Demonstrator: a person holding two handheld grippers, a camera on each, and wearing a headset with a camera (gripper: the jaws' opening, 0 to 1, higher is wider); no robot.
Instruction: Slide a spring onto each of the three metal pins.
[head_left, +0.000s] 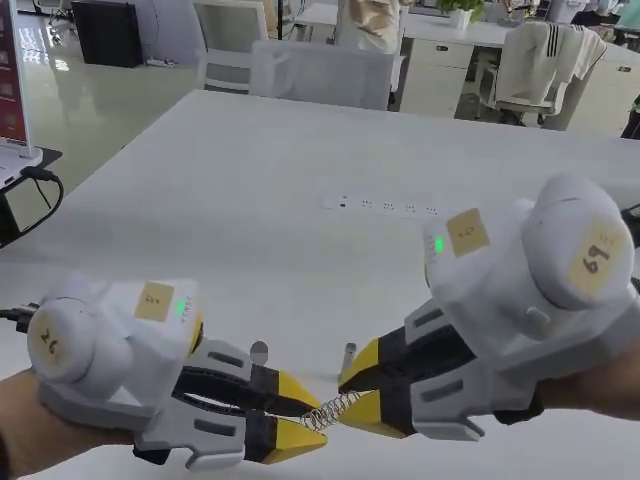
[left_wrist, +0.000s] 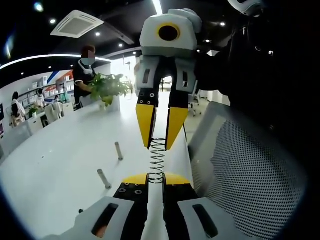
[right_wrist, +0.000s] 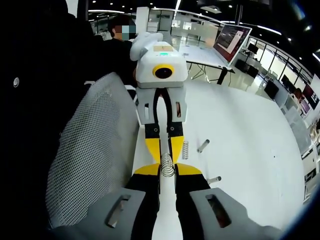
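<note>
Thin steel wire, the spring (head_left: 331, 409) looks light and apt to bow or flick free, best held by its end coils, as left gripper (left_wrist: 156, 179) and right gripper (right_wrist: 167, 170) each pinch one above the counter (head_left: 300, 200), near the metal pins (left_wrist: 119, 151).

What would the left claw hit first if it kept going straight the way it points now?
The right claw, which points straight back at it. Both grip ends of one spring, so the left claw would squash that spring, then probably meet the right one's yellow tips.
</note>
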